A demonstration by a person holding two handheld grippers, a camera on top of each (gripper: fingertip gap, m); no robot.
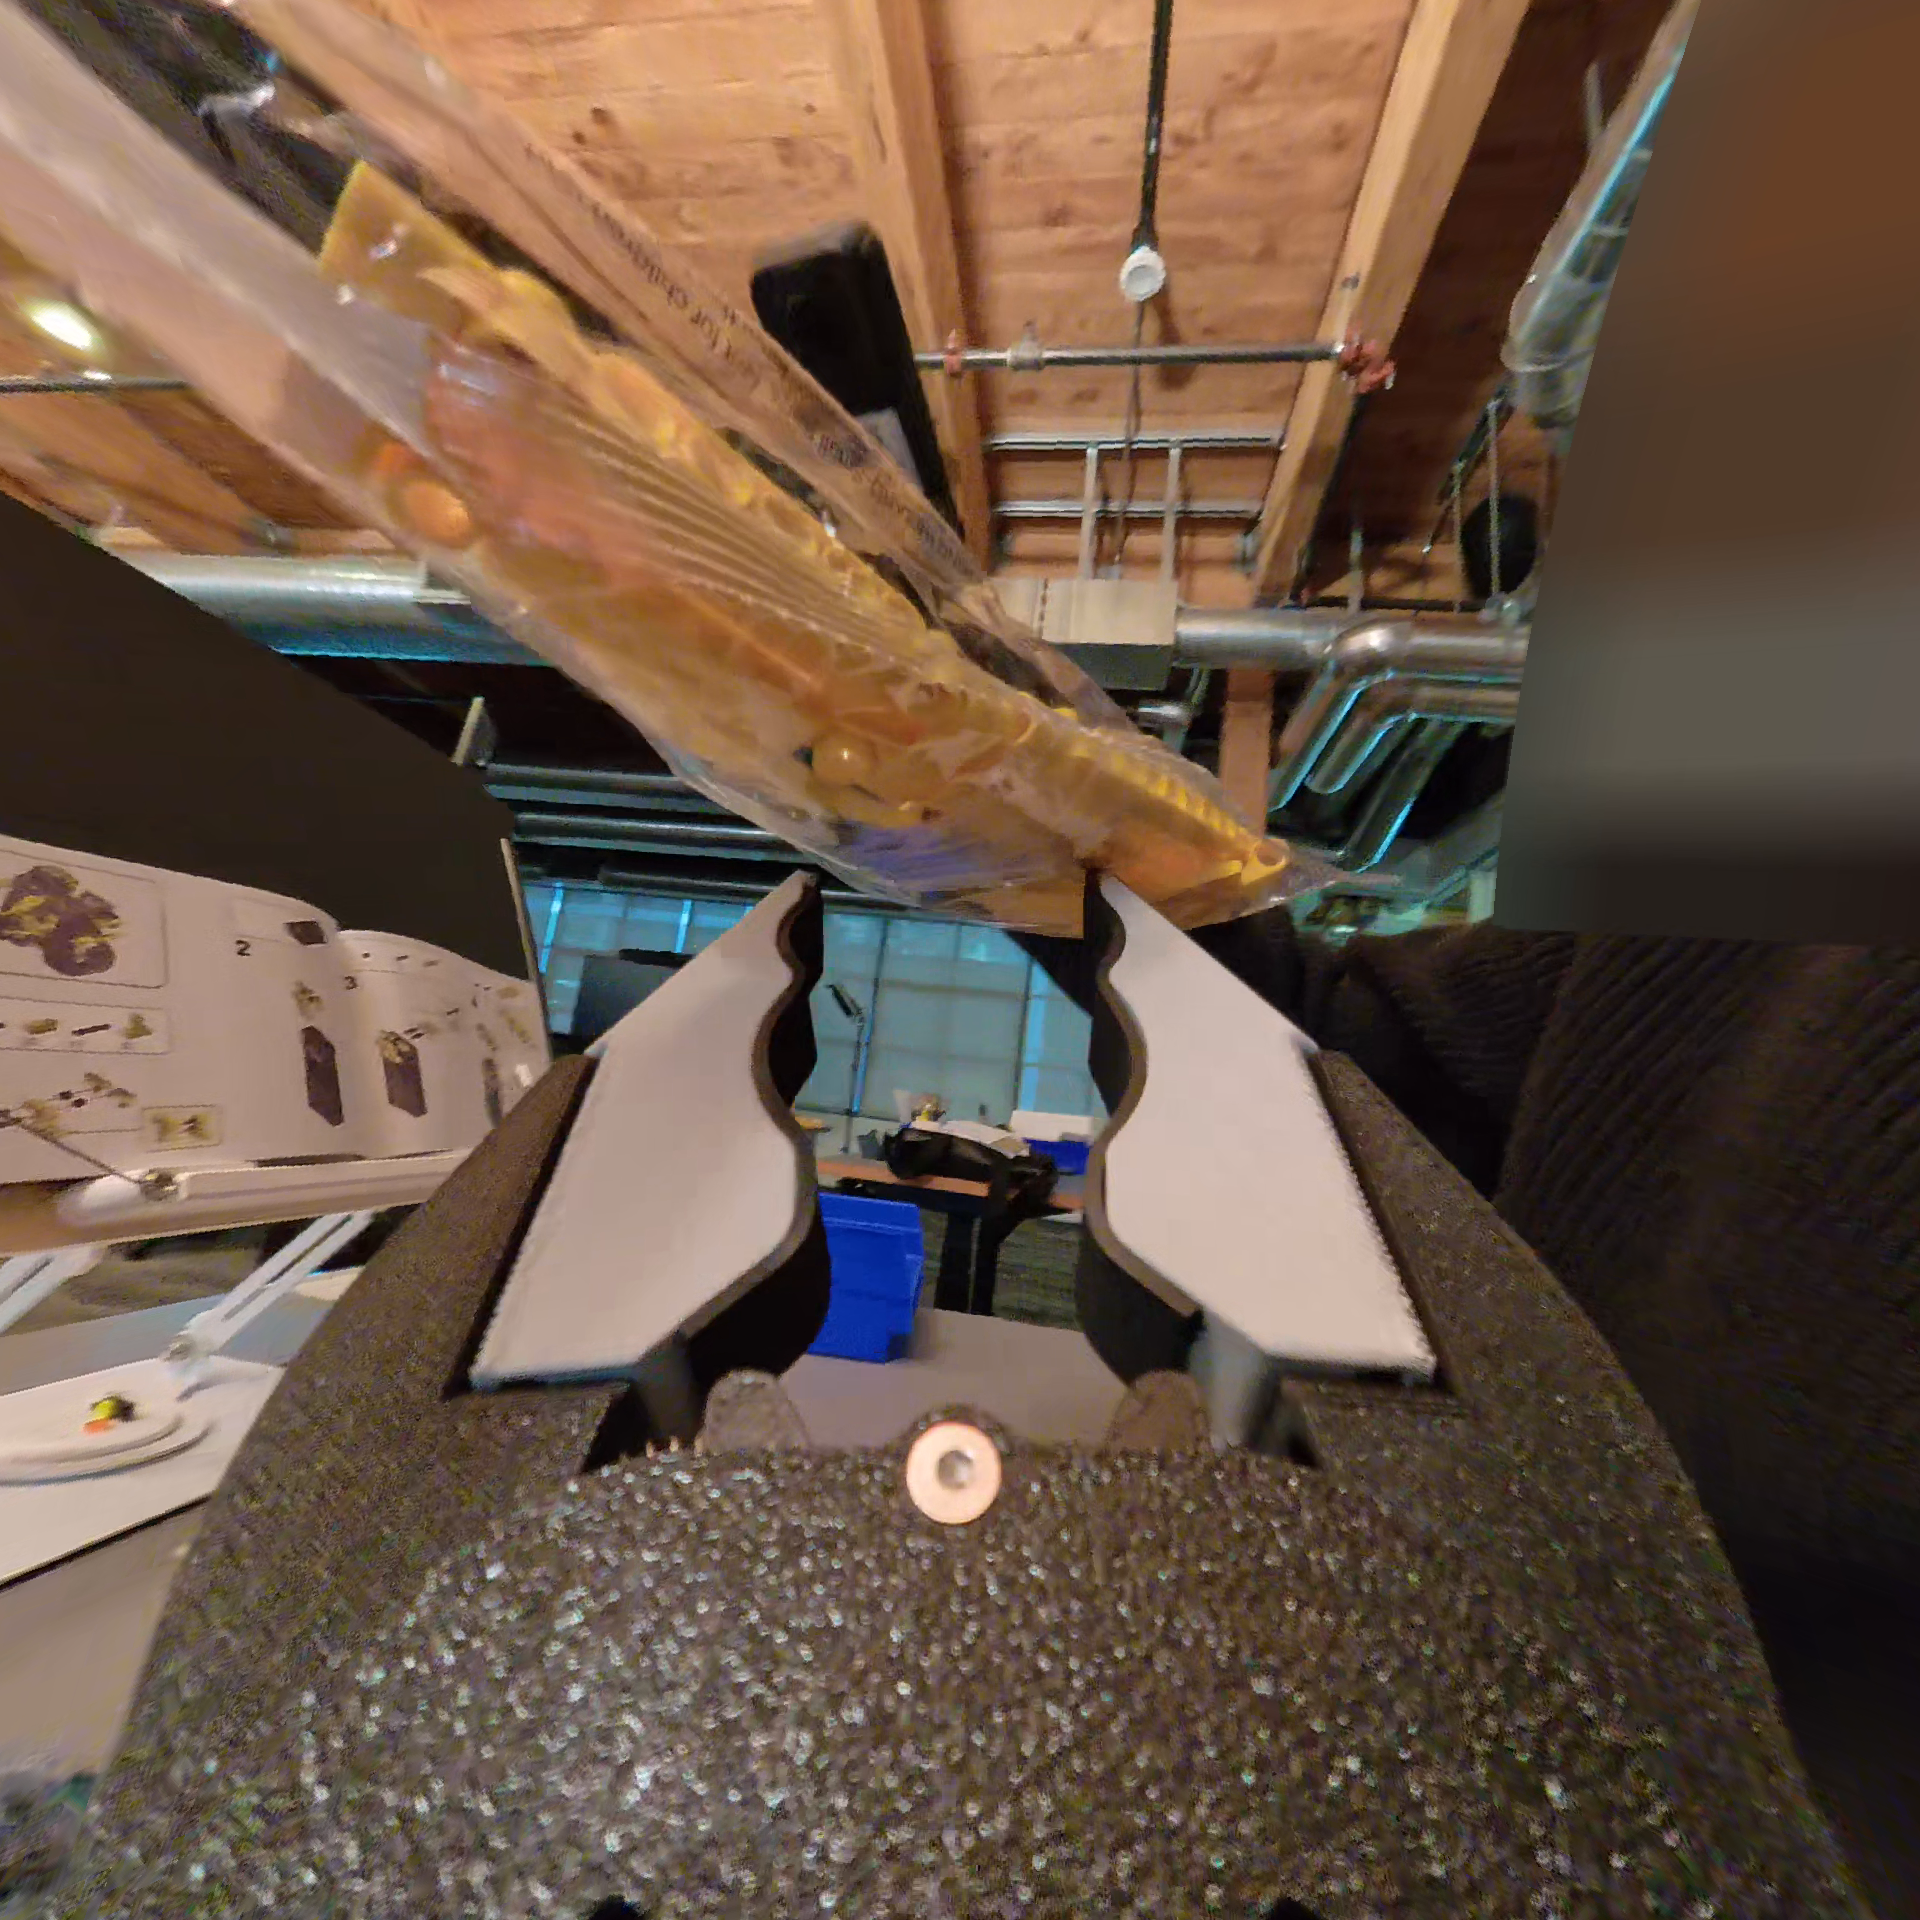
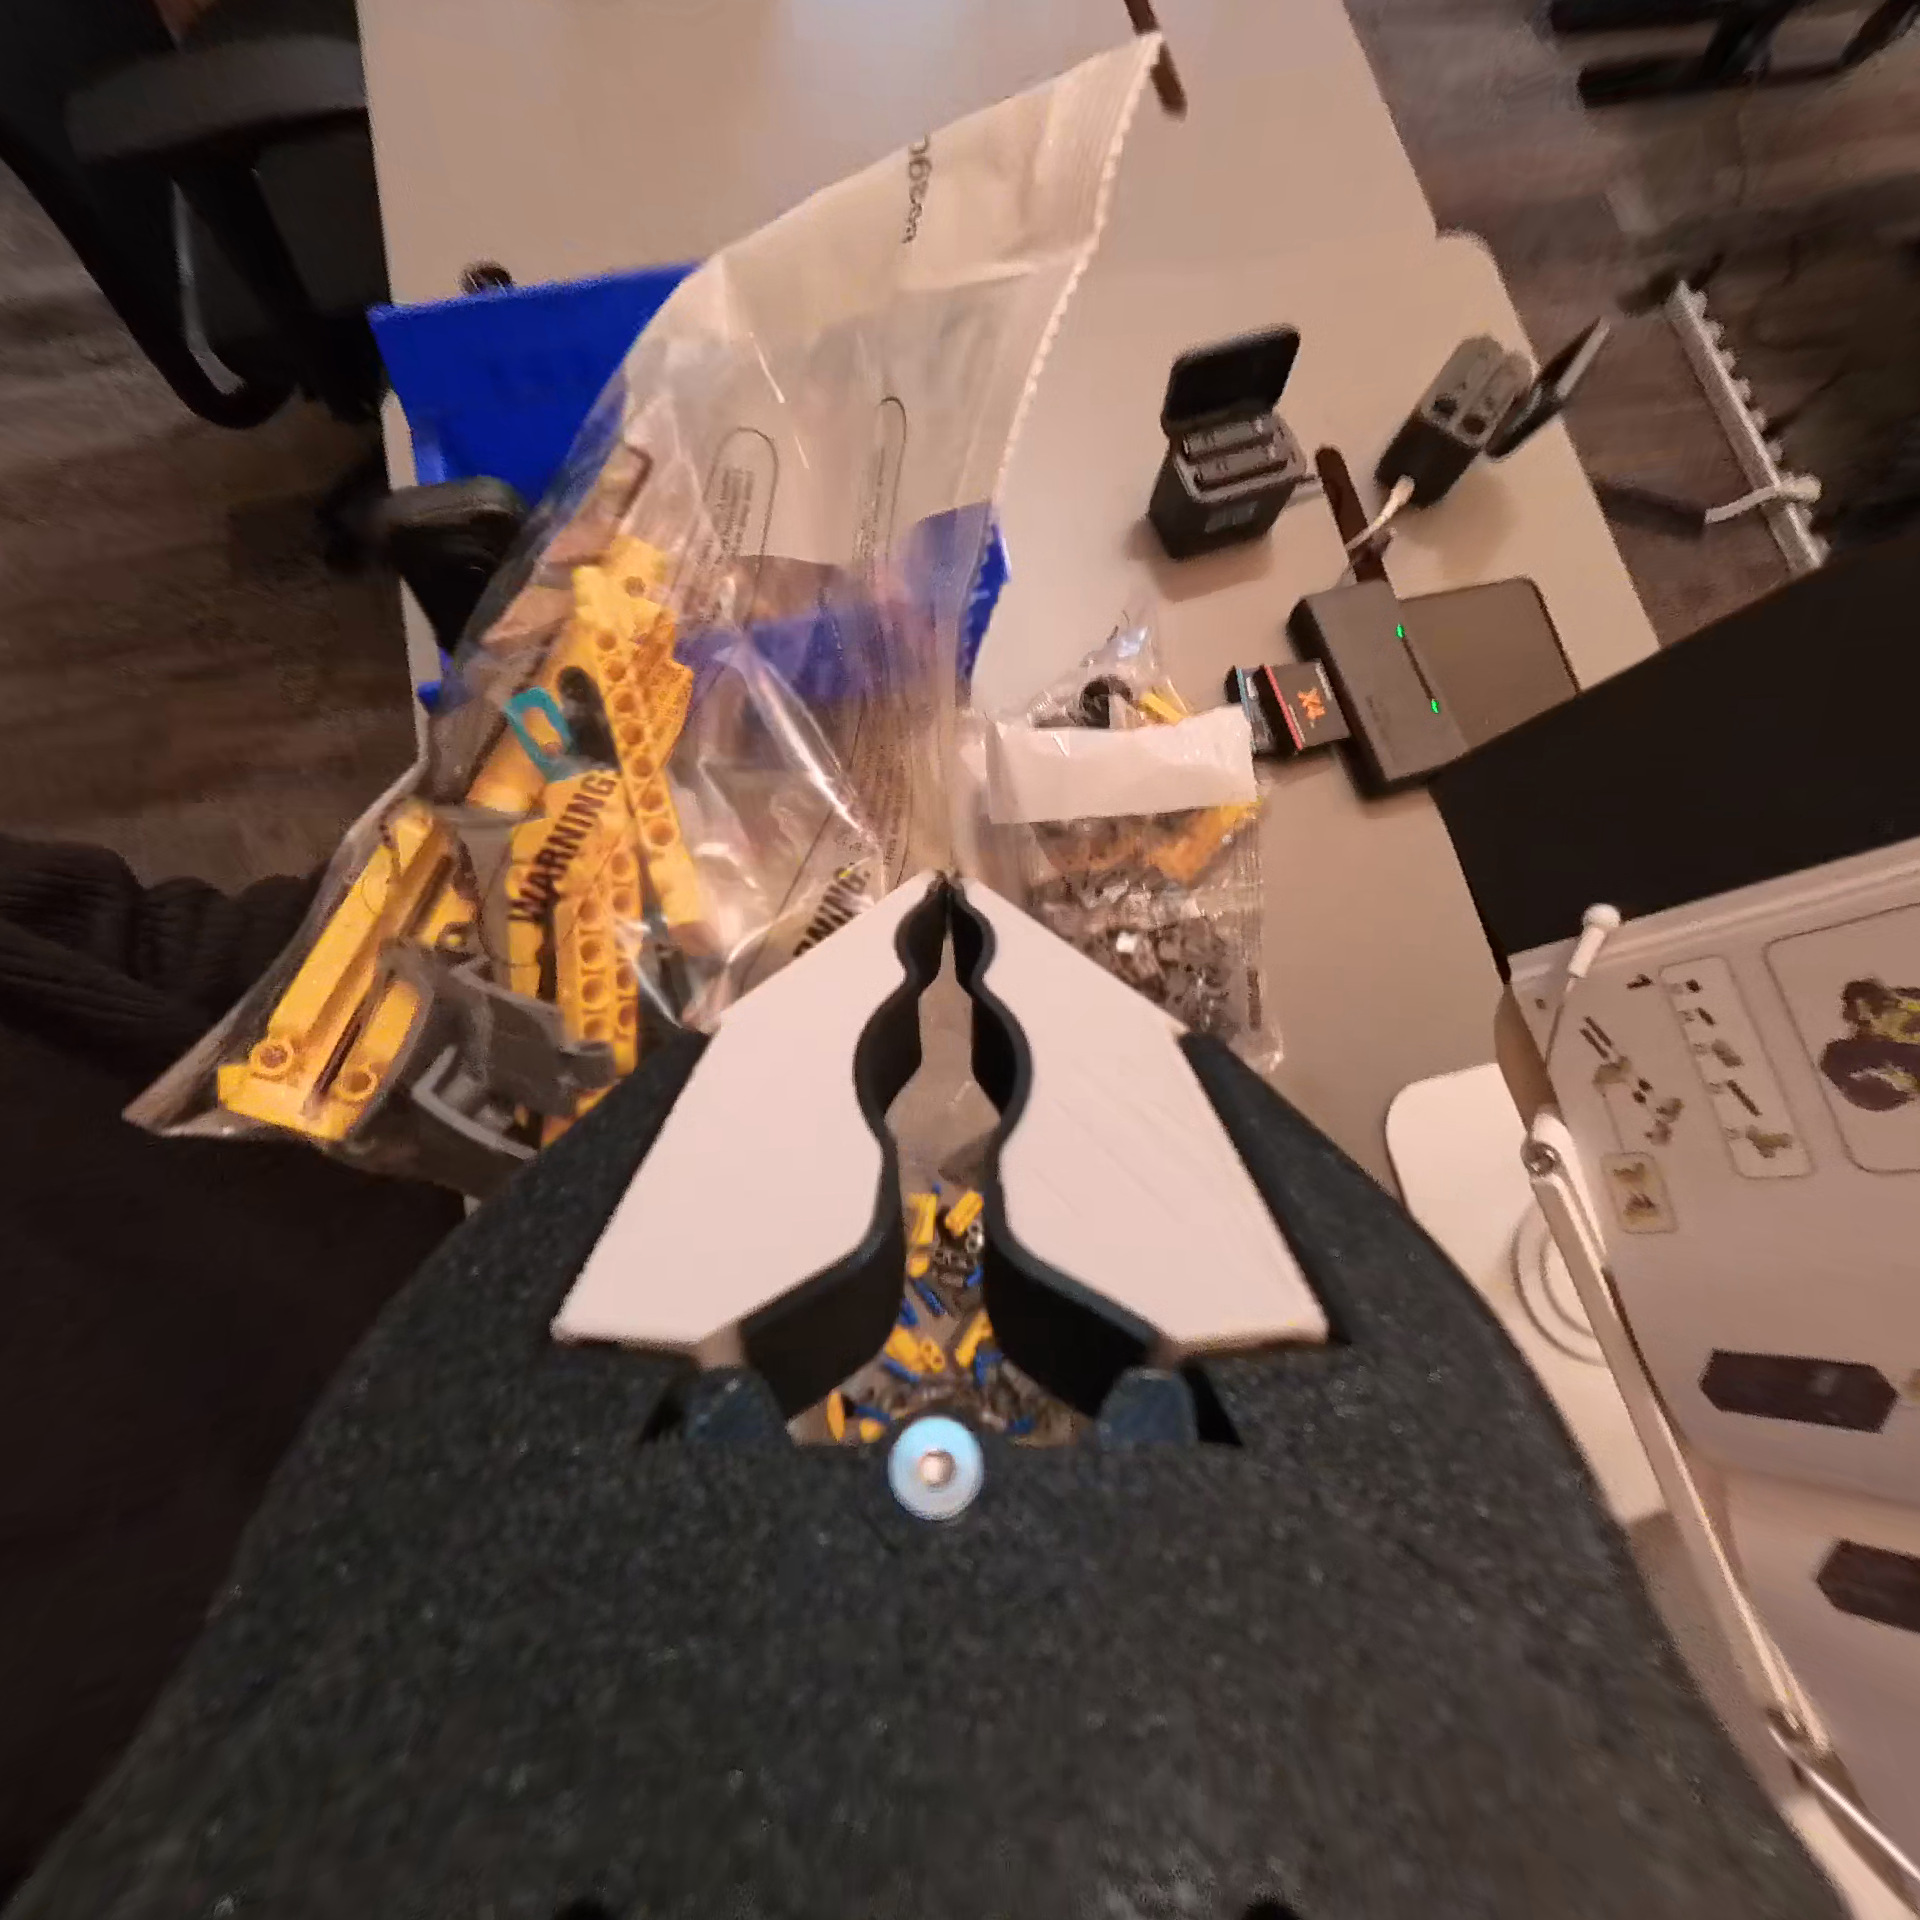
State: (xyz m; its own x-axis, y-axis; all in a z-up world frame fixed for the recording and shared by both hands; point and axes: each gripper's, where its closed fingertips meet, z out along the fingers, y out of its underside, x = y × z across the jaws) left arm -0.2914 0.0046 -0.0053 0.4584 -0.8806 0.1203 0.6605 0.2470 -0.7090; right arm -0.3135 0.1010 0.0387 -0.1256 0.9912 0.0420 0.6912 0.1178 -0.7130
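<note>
Right gripper fingers pinched tight on clear bag, yellow bricks sagging at low end, above table. Left gripper jaws spread wide, tips just under bag; contact unclear. Booklet at left.

I was in an open-plan office or lab workspace. Above me ran an exposed wooden-joist ceiling with metal ducts and sprinkler pipes. A white desk carried battery chargers and a card reader near its right edge; office chairs stood on carpet, and large windows lined the far wall.
</note>
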